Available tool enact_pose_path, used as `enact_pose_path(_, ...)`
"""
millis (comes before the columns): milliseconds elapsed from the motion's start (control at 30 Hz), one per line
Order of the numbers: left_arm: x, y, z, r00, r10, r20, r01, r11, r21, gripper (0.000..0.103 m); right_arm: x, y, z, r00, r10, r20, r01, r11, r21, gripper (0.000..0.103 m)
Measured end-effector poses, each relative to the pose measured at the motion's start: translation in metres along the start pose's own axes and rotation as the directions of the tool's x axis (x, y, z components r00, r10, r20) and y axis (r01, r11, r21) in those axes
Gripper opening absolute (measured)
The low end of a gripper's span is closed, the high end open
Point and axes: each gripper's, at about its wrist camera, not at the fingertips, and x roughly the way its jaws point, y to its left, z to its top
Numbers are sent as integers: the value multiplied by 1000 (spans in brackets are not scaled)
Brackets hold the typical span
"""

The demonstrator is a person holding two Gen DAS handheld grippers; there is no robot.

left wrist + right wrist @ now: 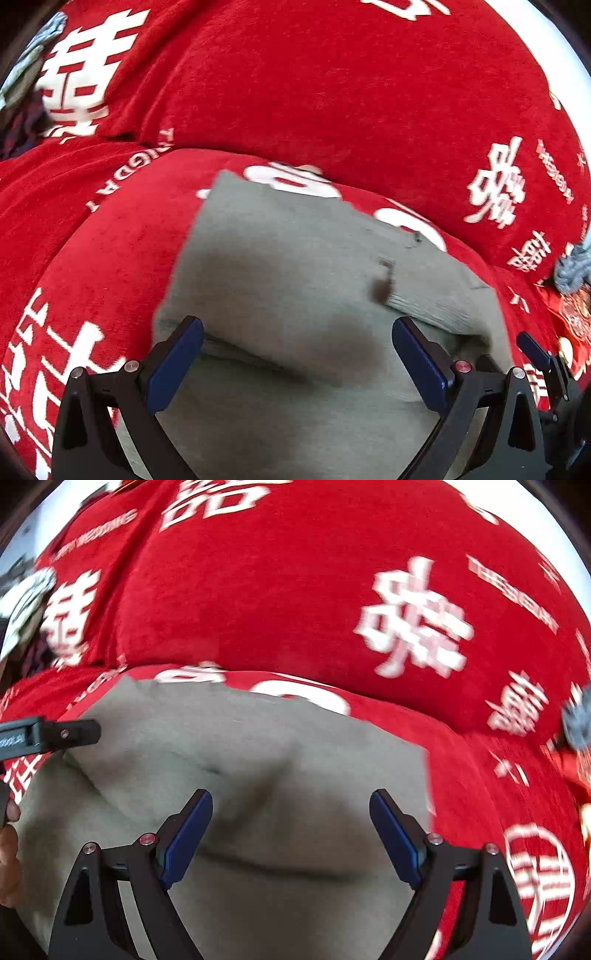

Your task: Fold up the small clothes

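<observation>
Jaws of both grippers stand spread wide with nothing between their blue pads: the left gripper (297,354) and the right gripper (291,830) each hover over a grey-green garment (295,266). It lies folded on a red cover (332,92) printed with white characters. More clothes (22,81) sit at the far left.

A red plush cover (332,92) printed with white characters drapes the cushioned surface — seat and back. On it lies 1 grey-green garment (295,266), spread flat, with small heaps of clothes (22,81) at the edges.
</observation>
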Motion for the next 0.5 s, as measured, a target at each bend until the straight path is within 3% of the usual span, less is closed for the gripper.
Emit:
enact_pose_path(100,8,0,-3,1000,27,-13,-27,999,18,102,25,22,7,1000,3,-25,-5,997,-82,88)
enact_pose_path(133,11,-1,-4,999,34,-19,-34,999,22,102,30,23,8,999,2,-32,-4,996,-84,80)
enact_pose_path(167,15,-2,-4,999,42,-27,-41,999,27,102,36,19,8,999,15,-47,-18,998,-65,67)
enact_pose_path(200,19,-4,-6,998,51,-36,-50,998,34,102,43,9,8,995,48,-82,-49,999,-17,32)
enact_pose_path(233,20,-4,-8,998,56,-39,-55,998,40,102,45,-2,6,993,69,-99,-66,997,34,19)
enact_pose_path(300,23,-5,-11,997,71,-37,-68,996,58,102,39,-29,-4,989,127,-75,-115,982,148,20)
enact_pose_path(400,28,-8,-16,994,103,-26,-100,991,87,102,24,-51,-22,981,189,-40,-175,957,232,22)
enact_pose_path(467,29,-11,-18,992,124,-18,-121,987,108,102,17,-61,-34,982,186,-26,-172,947,272,47)
enact_pose_path(500,30,-12,-19,991,132,-15,-130,985,116,102,14,-65,-38,983,182,-10,-171,940,297,73)
